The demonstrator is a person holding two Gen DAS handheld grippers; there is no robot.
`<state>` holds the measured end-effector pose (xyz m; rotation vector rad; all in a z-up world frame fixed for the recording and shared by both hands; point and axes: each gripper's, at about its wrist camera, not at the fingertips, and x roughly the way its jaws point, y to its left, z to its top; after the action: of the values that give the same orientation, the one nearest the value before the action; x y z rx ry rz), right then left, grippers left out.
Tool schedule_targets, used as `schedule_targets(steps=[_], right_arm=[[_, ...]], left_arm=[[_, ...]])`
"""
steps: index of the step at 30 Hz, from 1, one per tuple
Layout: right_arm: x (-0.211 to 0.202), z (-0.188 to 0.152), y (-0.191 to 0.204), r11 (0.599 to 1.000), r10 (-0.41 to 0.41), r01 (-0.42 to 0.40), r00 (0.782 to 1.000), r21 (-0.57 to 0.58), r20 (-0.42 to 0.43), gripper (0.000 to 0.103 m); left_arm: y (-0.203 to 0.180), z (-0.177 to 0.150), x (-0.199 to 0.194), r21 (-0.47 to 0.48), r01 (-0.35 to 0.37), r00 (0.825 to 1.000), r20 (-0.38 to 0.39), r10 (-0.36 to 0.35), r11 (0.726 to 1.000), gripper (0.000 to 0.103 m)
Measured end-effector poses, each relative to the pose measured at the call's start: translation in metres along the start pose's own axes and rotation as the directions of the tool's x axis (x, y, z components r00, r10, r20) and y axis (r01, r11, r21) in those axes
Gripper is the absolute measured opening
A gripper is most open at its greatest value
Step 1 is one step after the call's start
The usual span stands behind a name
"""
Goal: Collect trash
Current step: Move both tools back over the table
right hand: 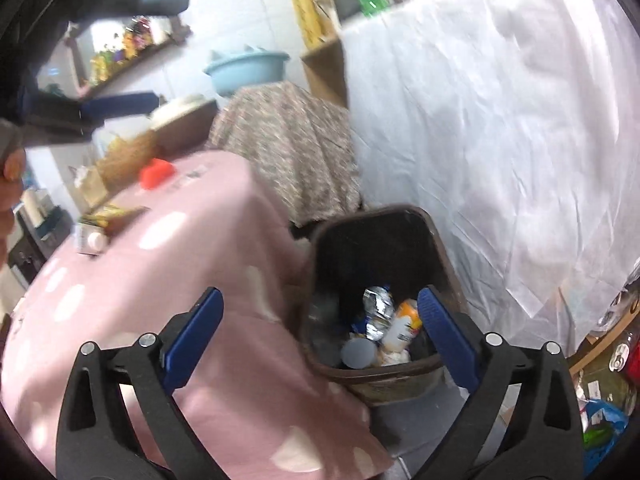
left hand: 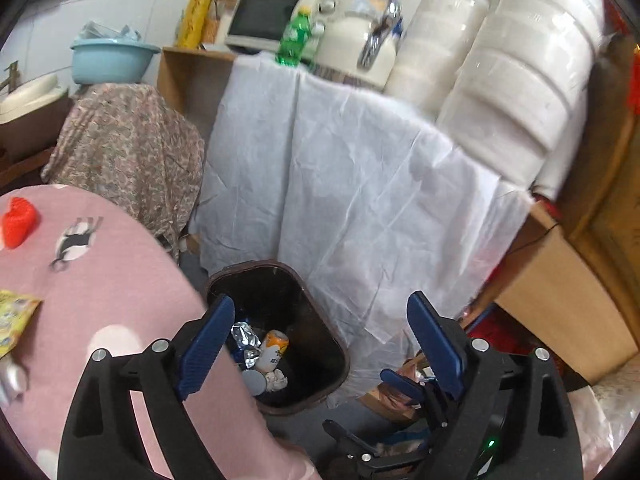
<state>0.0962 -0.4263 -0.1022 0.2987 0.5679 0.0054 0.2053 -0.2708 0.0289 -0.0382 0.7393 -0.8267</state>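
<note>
A dark brown trash bin (left hand: 256, 266) stands on the floor beside the pink-clothed table (left hand: 120, 280). Inside lie an orange can (left hand: 274, 350), crumpled foil (left hand: 244, 334) and a grey lid (left hand: 254, 380). My left gripper (left hand: 320, 304) hangs open above the bin with nothing between its blue pads. My right gripper (right hand: 320, 294) is also open and empty over the bin (right hand: 360, 212), where the can (right hand: 406, 324) shows again. The left gripper (right hand: 170, 50) appears at the upper left of the right wrist view. On the table lie a red item (left hand: 20, 220) and a yellow wrapper (left hand: 14, 320).
A white sheet (left hand: 360, 180) drapes the table behind the bin, with a green bottle (left hand: 294, 36) and a microwave (left hand: 264, 16) on top. A floral-covered object (left hand: 128, 140) and a blue basin (left hand: 112, 60) stand at the left. A cardboard box (left hand: 560, 300) sits at the right.
</note>
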Motion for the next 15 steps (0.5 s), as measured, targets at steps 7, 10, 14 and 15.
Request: schedule_targets(steps=[7, 10, 14, 15], right_arm=[[-0.033, 0.016, 0.059, 0.993, 0.067, -0.061, 0.996, -0.099, 0.062, 0.097], [-0.036, 0.021, 0.088, 0.983, 0.108, -0.098, 0.992, -0.155, 0.060, 0.097], [-0.032, 0.027, 0.127, 0.961, 0.172, -0.159, 0.984, -0.227, 0.038, 0.097], [-0.027, 0.028, 0.136, 0.955, 0.183, -0.171, 0.983, -0.241, 0.030, 0.097]], left_arm=[[0.037, -0.019, -0.060, -0.051, -0.037, 0.998, 0.048, 0.040, 0.998, 0.092], [0.058, -0.029, -0.082, -0.073, -0.092, 0.993, 0.066, 0.097, 0.993, 0.092], [0.089, -0.049, -0.113, -0.108, -0.158, 0.984, 0.068, 0.166, 0.981, 0.092], [0.096, -0.054, -0.119, -0.123, -0.169, 0.982, 0.067, 0.178, 0.978, 0.092]])
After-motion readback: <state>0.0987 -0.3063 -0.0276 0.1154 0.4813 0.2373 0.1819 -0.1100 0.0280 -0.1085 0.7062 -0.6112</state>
